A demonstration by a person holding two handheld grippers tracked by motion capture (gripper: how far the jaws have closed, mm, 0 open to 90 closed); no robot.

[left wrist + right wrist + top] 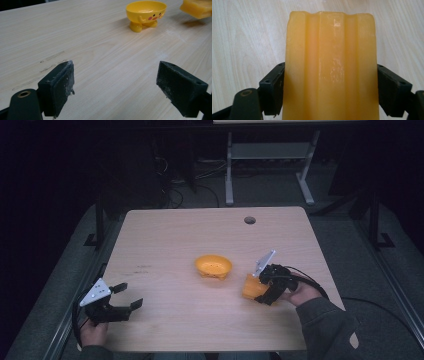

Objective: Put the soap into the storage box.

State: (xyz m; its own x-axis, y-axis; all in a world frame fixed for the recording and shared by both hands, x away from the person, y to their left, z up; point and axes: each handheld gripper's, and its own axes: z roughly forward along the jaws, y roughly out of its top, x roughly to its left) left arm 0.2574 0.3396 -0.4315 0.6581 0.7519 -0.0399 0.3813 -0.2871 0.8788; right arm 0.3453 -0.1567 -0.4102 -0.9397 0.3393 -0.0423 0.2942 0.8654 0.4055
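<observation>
High view: right claw (260,289) is seen at the near-right of the counter (165,235), clamped on an orange block (251,287); block is held just right of the yellow bowl (213,266), not touching it. Whether the block's low edge touches the counter can't be told from here. Left claw (127,296) is parked near-left, jaws apart, nothing between them, well apart from bowl and block.

Left gripper view: left claw (115,85) is shown wide open over bare wood. Bowl (146,13) is seen far off, upright on two stubby feet, face print on its side, apparently empty. Block (197,7) is seen at the far right, w/ a shadow under it on the counter, so prob. lifted, not resting.

Right gripper view: block (330,65) is gripped on its two long sides by the right claw (329,90), jaws pressed flush. Surface looks glossy and ribbed.

Risks, as judged:
- slip: glossy faces + grip near one end, so block could pivot or slide out if the wrist is tilted fast.
- bowl is light, on small feet; a bump from block or claw on approach would likely tip or shove it.
- block looks long vs. bowl width; if released off-centre, it may rock on the rim and fall onto the counter.
</observation>
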